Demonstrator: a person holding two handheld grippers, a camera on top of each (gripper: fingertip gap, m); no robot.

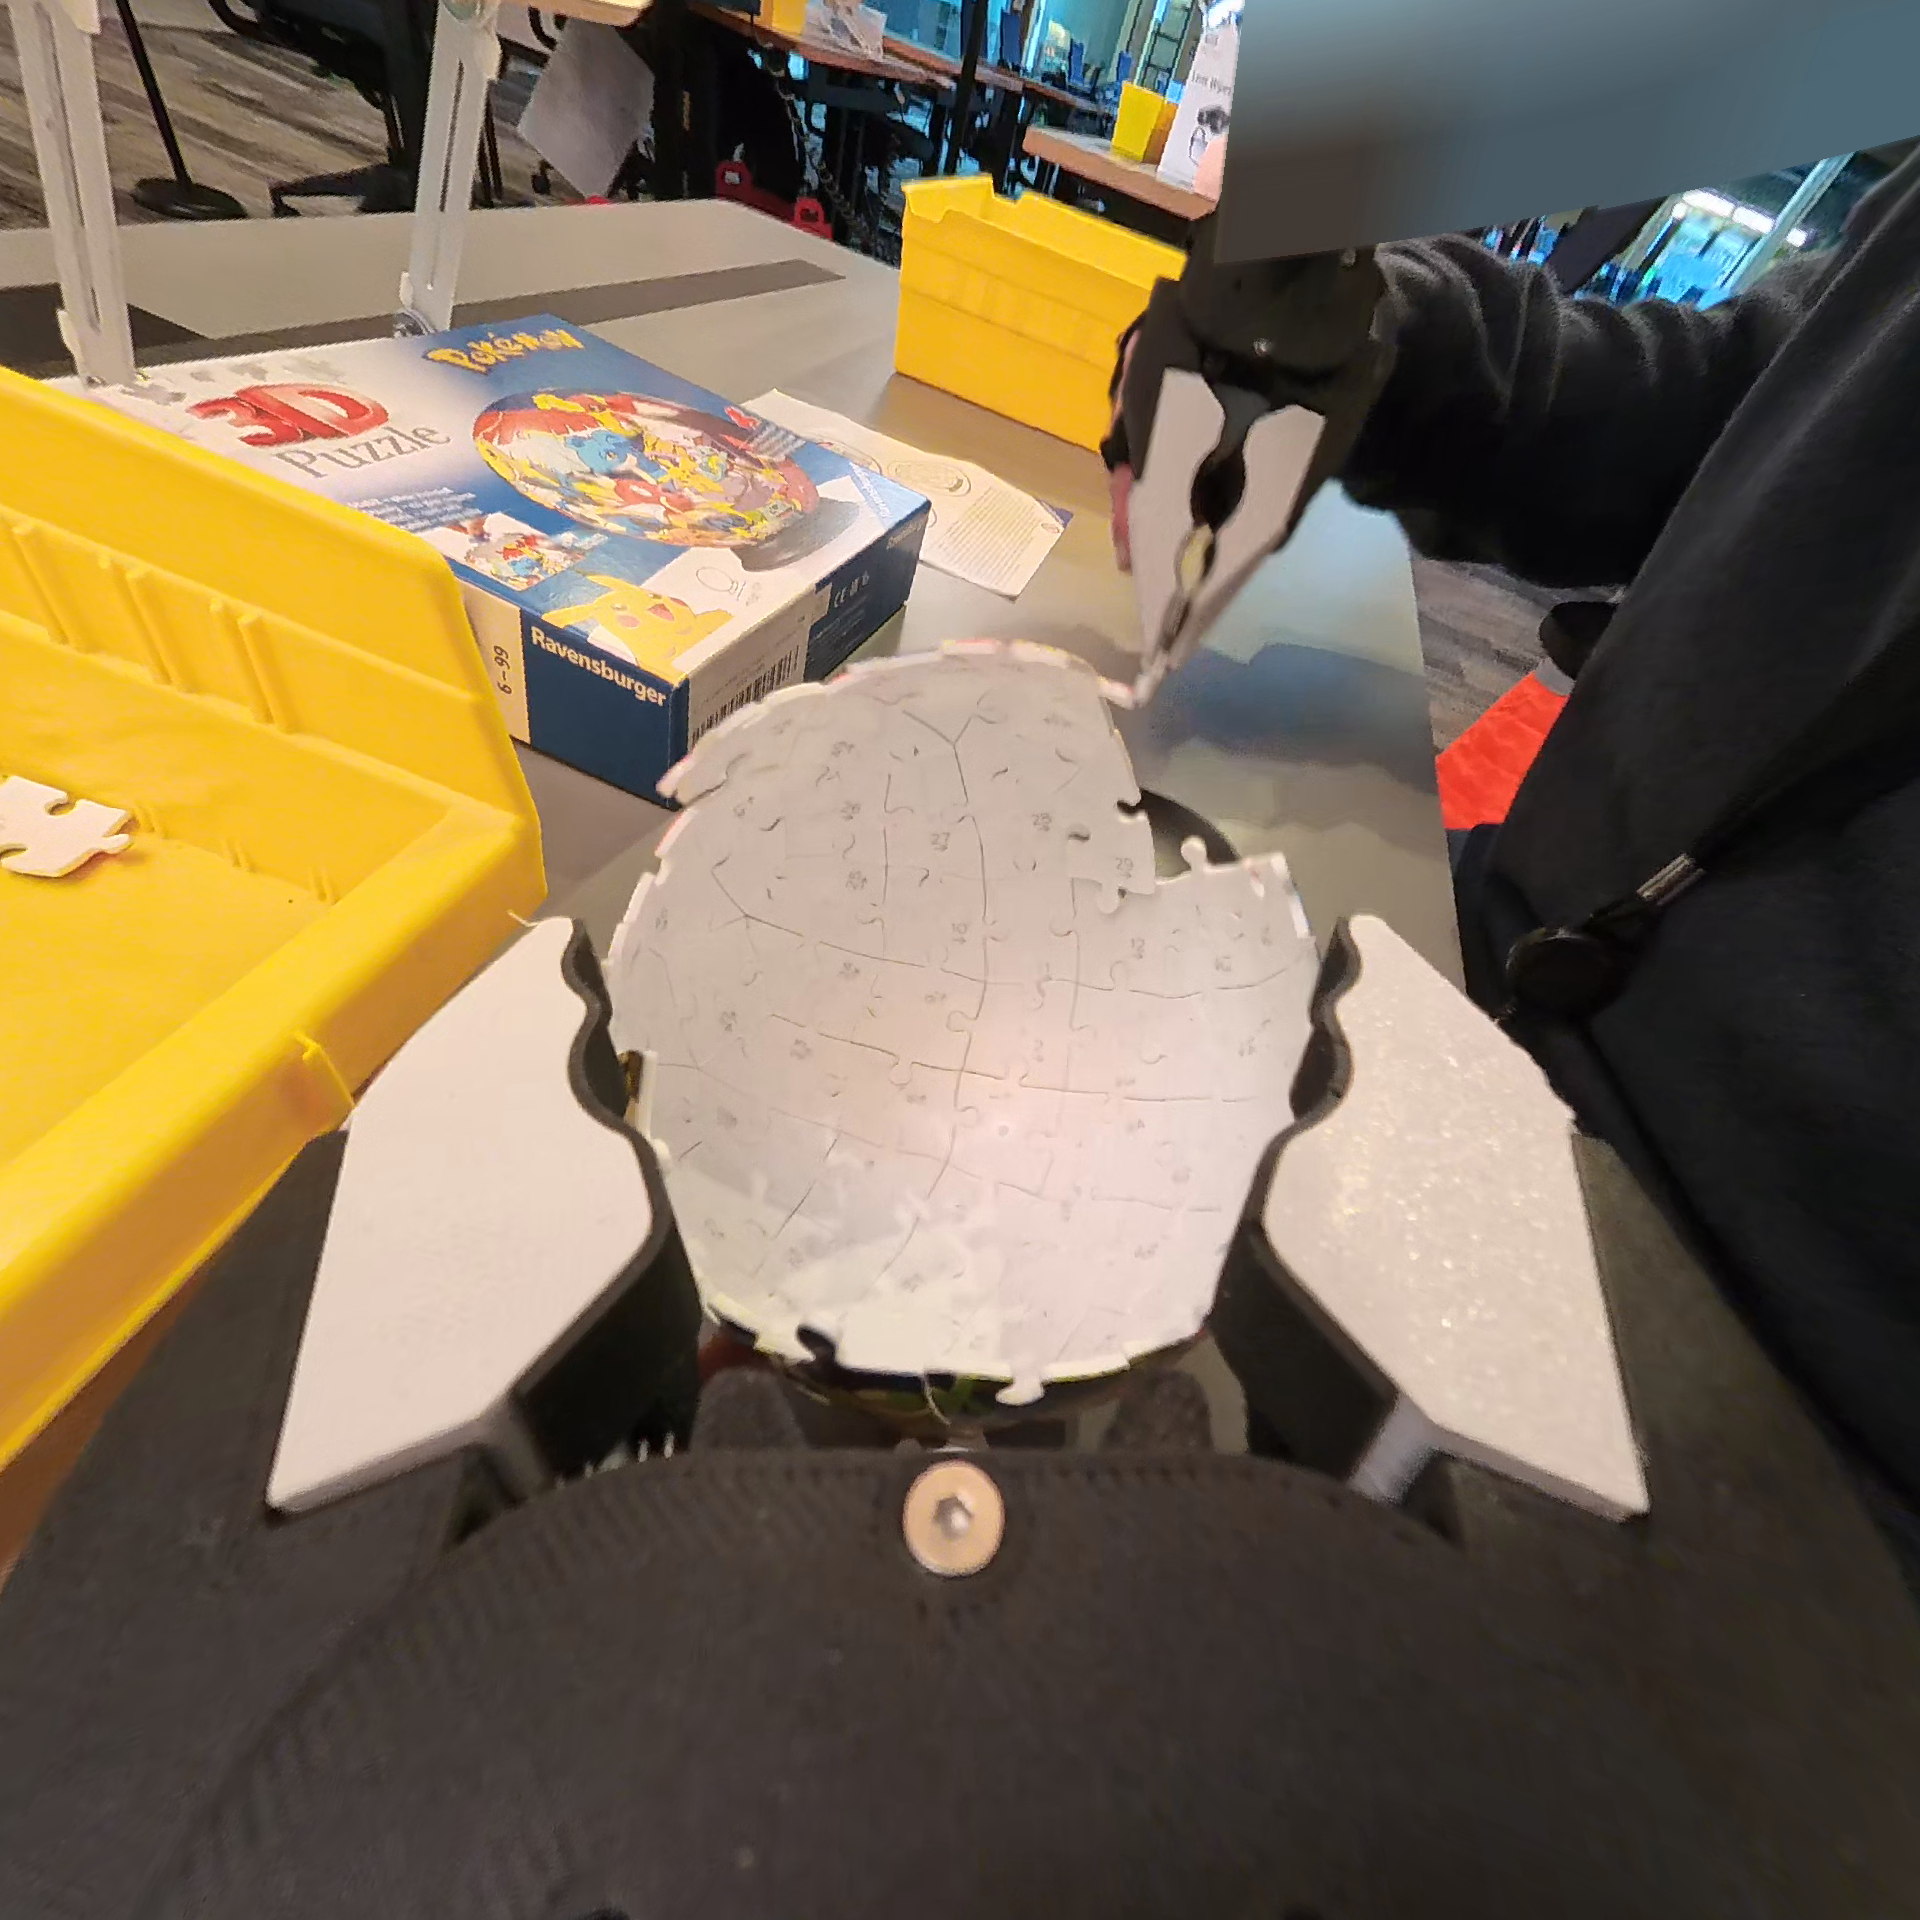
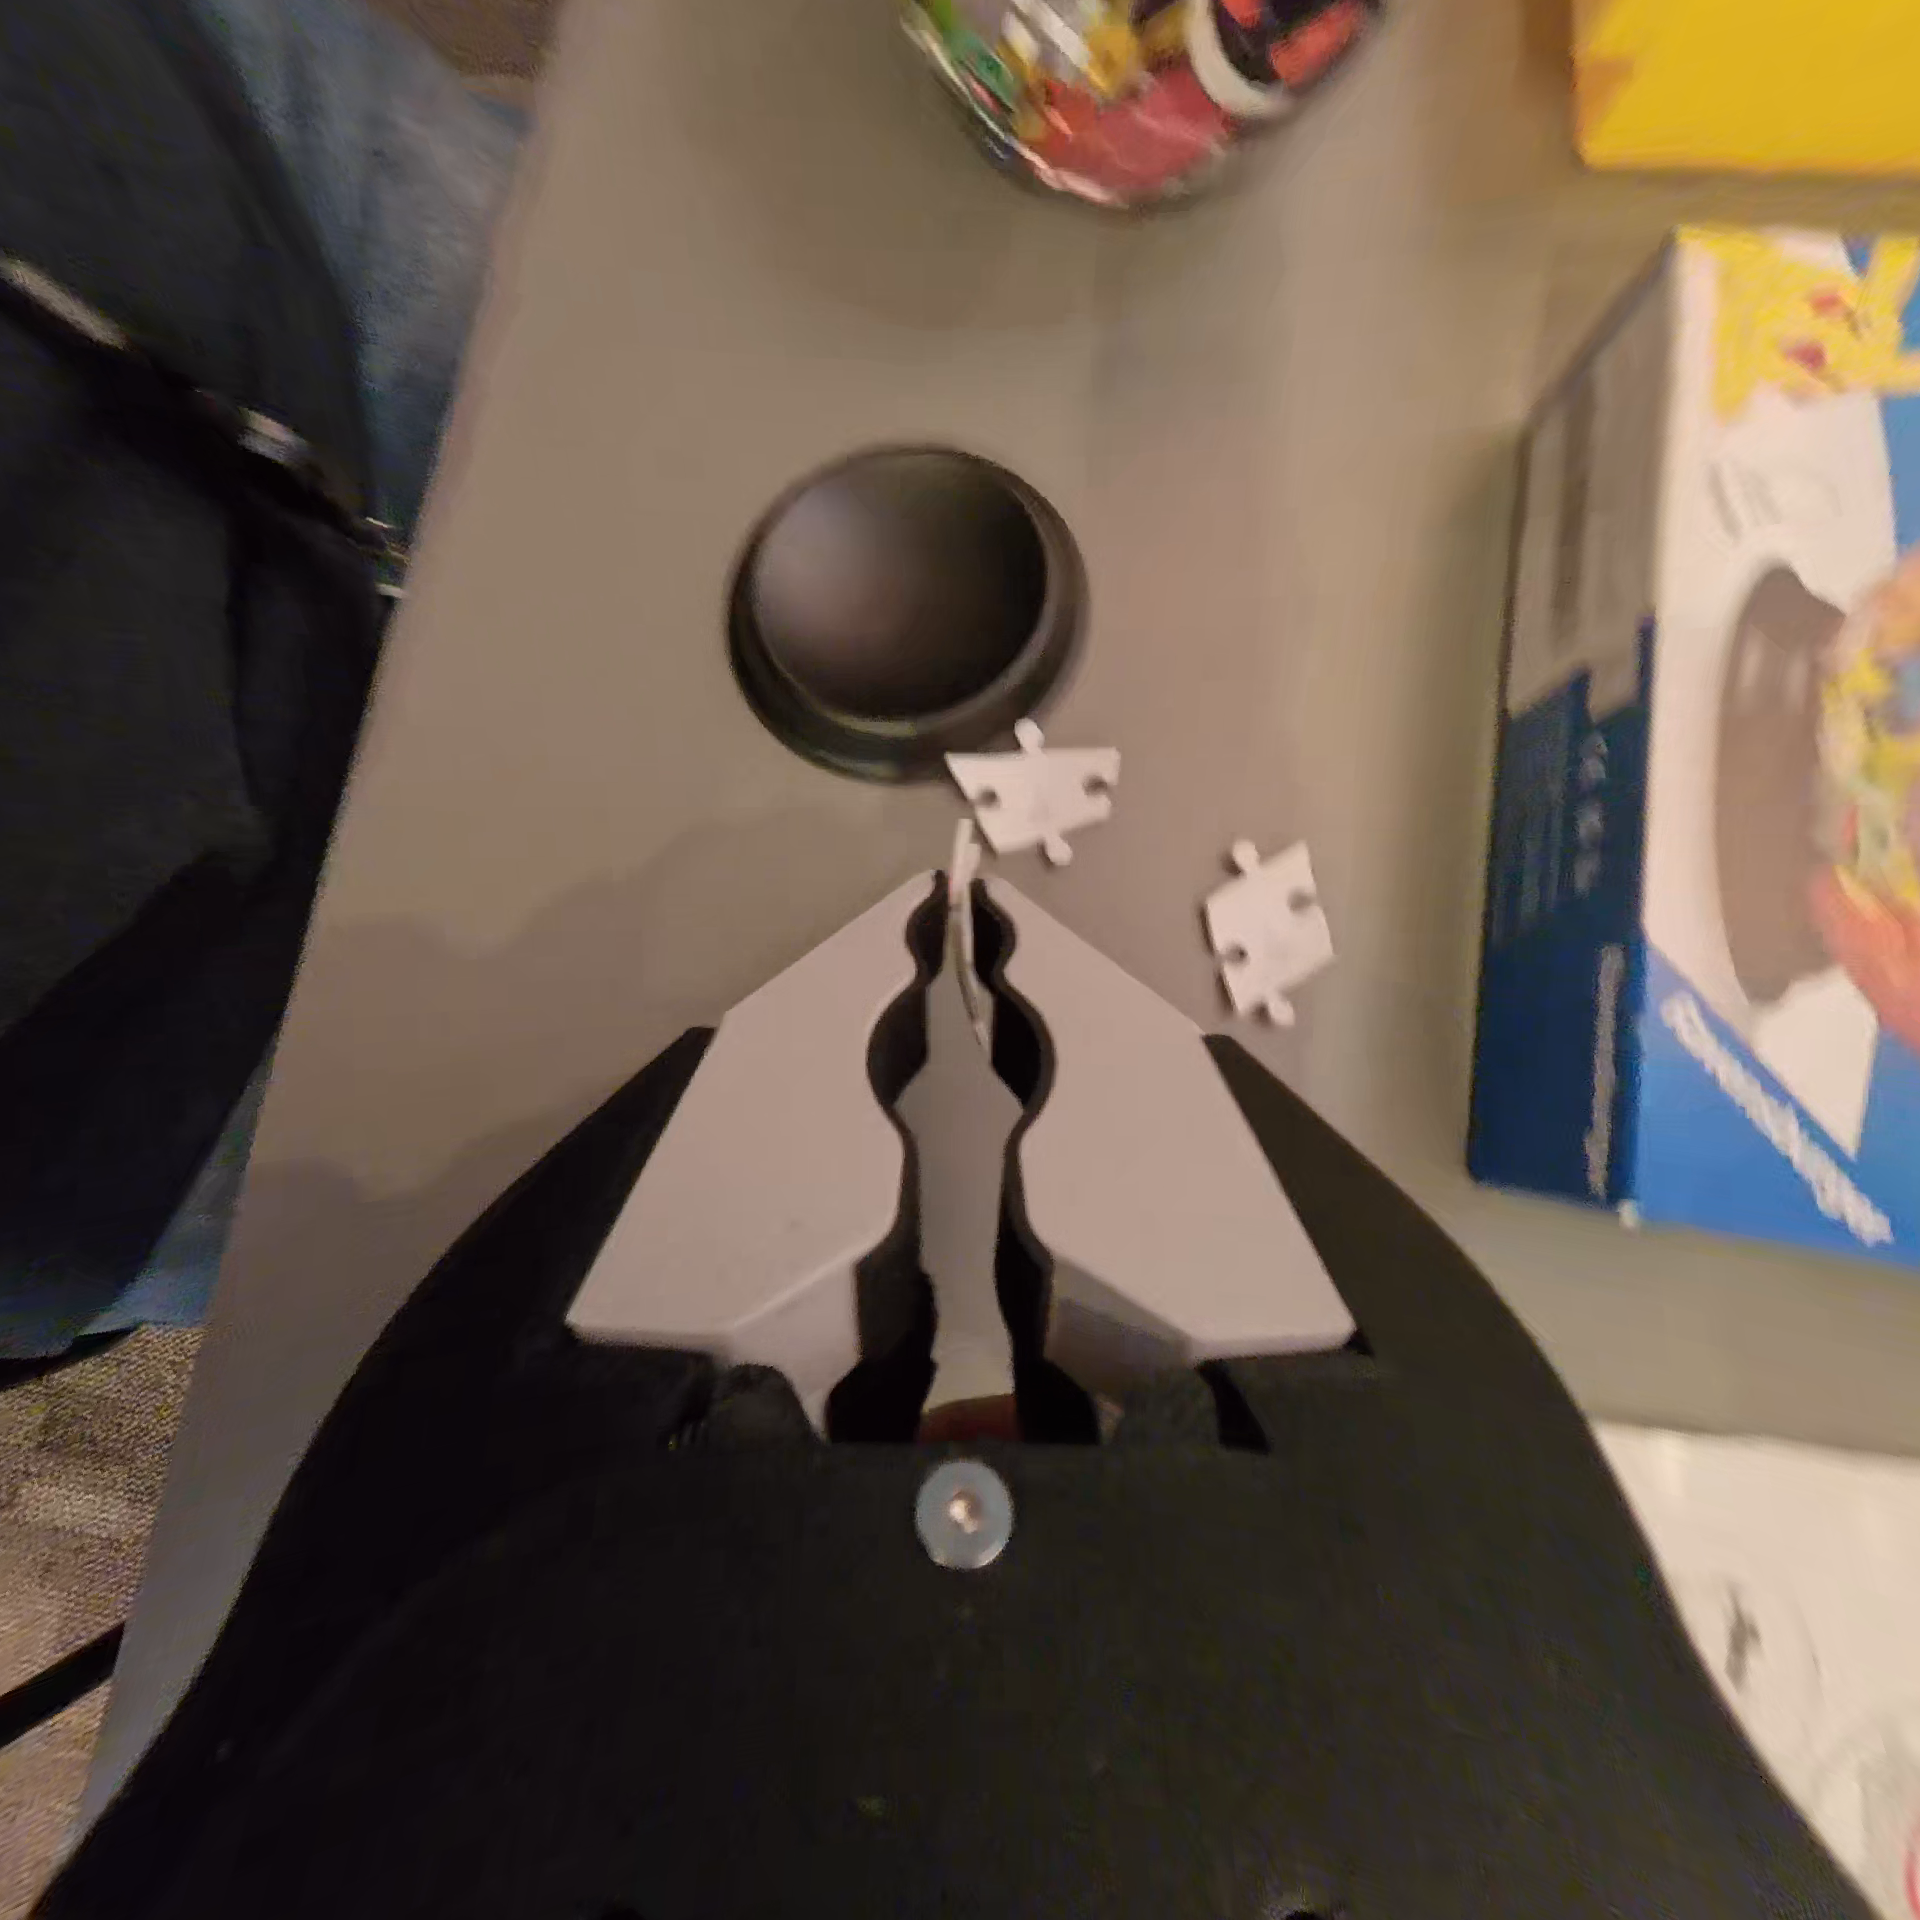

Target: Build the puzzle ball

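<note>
Left tongs (image 1: 961, 1049) spread wide around the half-built puzzle ball (image 1: 935, 1018); right tongs (image 2: 961, 883) pinch a puzzle piece (image 2: 964, 914).

Beyond that piece, two loose pieces (image 2: 1039, 795) lie on the desk (image 2: 644, 883) beside the black stand (image 2: 904, 613); the puzzle box (image 1: 623, 520) lies behind the ball.

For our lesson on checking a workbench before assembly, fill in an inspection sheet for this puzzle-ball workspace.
Surface: grey table, no spills.
Job's things: half-built white-backed puzzle shell; two loose white puzzle pieces; black round stand.
Clutter: blue puzzle box, yellow plastic bins, paper leaflet.
Grippers: left hand-held gripper clamps the shell; right hand-held gripper pinches a thin piece.
Cables: nothing seen.
Surroundings: other desks behind.
</note>
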